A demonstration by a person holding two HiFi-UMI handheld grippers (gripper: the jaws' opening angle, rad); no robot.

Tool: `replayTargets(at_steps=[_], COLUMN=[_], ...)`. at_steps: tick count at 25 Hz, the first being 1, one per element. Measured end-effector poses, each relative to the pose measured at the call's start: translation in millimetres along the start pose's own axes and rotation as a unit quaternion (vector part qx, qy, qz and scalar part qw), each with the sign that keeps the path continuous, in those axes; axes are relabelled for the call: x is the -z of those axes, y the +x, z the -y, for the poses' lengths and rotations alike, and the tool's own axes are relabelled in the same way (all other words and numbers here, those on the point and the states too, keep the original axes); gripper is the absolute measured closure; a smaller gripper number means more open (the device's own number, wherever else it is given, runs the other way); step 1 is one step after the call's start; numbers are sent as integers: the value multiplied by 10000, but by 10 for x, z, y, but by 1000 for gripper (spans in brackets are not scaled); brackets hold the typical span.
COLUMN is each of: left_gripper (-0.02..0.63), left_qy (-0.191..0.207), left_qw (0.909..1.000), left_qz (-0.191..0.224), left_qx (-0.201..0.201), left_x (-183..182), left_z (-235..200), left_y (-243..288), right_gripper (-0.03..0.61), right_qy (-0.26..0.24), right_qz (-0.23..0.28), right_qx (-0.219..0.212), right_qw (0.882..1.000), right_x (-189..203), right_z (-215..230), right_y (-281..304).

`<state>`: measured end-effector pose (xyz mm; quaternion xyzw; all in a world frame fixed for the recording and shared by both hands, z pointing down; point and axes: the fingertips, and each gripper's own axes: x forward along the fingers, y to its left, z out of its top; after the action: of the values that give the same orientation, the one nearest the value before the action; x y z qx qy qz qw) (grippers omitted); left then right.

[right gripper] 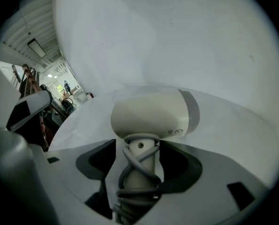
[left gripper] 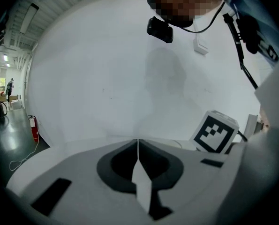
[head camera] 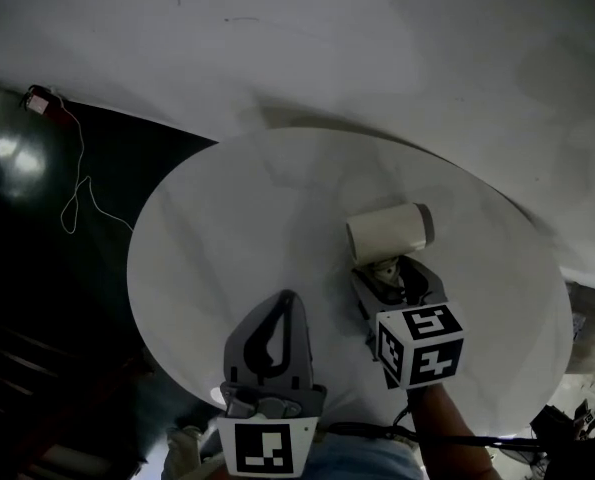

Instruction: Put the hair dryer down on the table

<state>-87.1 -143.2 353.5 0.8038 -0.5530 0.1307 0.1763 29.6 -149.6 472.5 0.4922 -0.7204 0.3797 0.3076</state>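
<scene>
Large industrial hall, workshop-like lab. High ribbed ceiling point(left gripper: 15, 32), strip light point(left gripper: 30, 17); glossy dark floor point(head camera: 37, 298); red fire extinguisher point(left gripper: 33, 128) by plain white wall point(left gripper: 97, 69); loose cable point(head camera: 80, 183) across floor; 1 distant person point(left gripper: 10, 86) standing in bright far bay; round white table point(head camera: 237, 218) nearby.

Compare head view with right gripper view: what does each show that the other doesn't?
Head view only: the round table's whole outline, a thin cable on the dark floor, and the marker cube on the right gripper. Right gripper view only: the grey cord wound round the handle of the hair dryer, with that handle standing between parted jaws and a gap on each side. Both: the dryer's cream barrel and the white tabletop.
</scene>
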Motion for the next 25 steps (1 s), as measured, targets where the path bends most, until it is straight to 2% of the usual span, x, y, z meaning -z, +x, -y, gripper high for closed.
replayTargets(at_steps=[6, 9, 10, 12, 16, 21, 25], left_gripper=[601, 601, 601, 601, 601, 601, 601], left_qy=[89, 133, 141, 155, 299, 696, 695], left_qw=[9997, 9981, 9972, 9951, 9907, 9817, 9753], left_qz=[191, 488, 599, 802, 1114, 1523, 1877], left_qx=[149, 352, 426, 557, 723, 909, 933], left_x=[-182, -394, -473, -623, -883, -1242, -1427], left_z=[113, 266, 322, 430, 587, 743, 824], left_y=[-229, -347, -398, -529, -857, -1155, -1359], right_gripper=[287, 292, 306, 391, 525, 555, 568], right_qy=[114, 165, 114, -81, -451, -889, -1153], right_qz=[368, 1205, 1550, 2159, 3016, 3874, 4393], right_qx=[-92, -358, -440, -532, -524, -443, -226], right_qw=[9992, 9919, 9869, 9749, 9509, 9165, 8906], right_x=[2, -221, -315, -454, -582, -792, -894], right_z=[-144, -342, -422, -587, -901, -1173, -1267], right_y=[-414, -793, -943, -1248, -1836, -2490, -2860])
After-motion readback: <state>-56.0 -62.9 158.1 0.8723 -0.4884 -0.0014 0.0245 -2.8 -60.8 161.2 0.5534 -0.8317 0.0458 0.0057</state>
